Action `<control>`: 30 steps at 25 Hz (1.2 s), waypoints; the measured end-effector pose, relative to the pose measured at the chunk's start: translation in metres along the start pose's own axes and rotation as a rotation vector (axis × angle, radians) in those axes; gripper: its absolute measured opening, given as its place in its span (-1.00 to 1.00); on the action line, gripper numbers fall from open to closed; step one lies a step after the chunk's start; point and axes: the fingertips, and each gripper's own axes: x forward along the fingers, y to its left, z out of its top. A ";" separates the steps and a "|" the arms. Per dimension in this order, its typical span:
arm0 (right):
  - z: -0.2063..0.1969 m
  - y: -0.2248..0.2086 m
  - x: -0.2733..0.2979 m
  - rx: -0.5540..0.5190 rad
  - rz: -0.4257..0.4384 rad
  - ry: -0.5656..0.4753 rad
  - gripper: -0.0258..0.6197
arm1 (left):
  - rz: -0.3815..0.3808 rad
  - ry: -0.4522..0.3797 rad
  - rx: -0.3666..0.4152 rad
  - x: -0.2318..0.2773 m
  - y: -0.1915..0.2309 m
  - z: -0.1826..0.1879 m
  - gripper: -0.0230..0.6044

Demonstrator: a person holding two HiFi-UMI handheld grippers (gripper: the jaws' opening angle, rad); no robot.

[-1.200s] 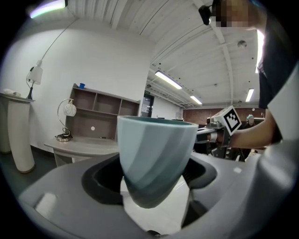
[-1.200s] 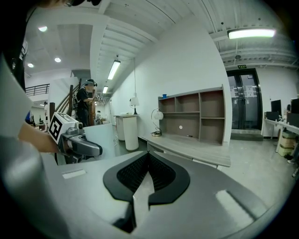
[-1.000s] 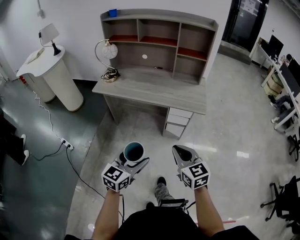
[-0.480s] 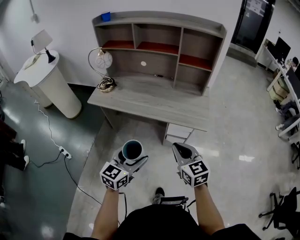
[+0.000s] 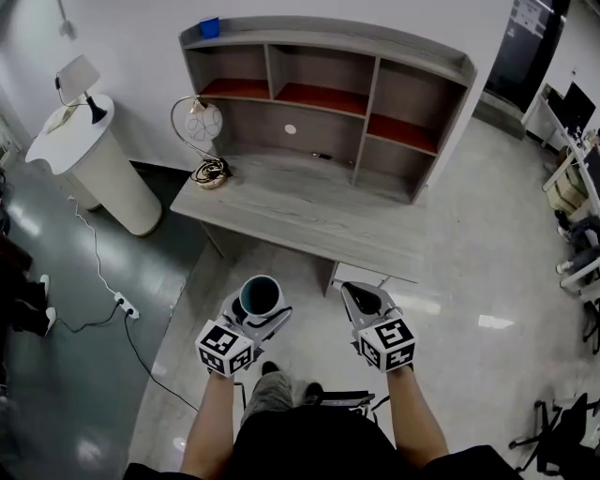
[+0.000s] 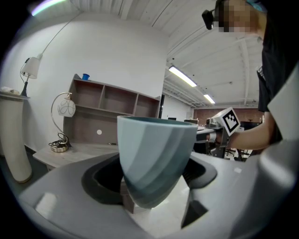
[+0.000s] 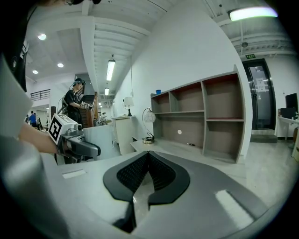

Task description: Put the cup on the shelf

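A pale blue cup (image 5: 260, 295) with a dark inside stands upright in my left gripper (image 5: 253, 311), which is shut on it; in the left gripper view the cup (image 6: 153, 156) fills the middle between the jaws. My right gripper (image 5: 364, 302) is shut and holds nothing, its jaws meeting in the right gripper view (image 7: 145, 161). Ahead stands a grey desk (image 5: 309, 220) with a shelf unit (image 5: 323, 94) on top, its compartments lined red. Both grippers hover over the floor just short of the desk's front edge.
A round lamp (image 5: 202, 127) with a coiled cord sits at the desk's left. A small blue cup (image 5: 209, 27) rests on the shelf unit's top left. A white pedestal (image 5: 89, 159) with a desk lamp stands left; a cable (image 5: 122, 300) trails on the floor.
I have walked closer to the desk; it now looms larger and nearer. Both grippers keep their hold and spacing, the cup still upright in the left one.
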 end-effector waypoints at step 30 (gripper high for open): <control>0.087 -0.089 0.257 0.023 -0.162 0.022 -0.88 | -0.176 0.039 0.036 0.144 0.264 0.071 0.23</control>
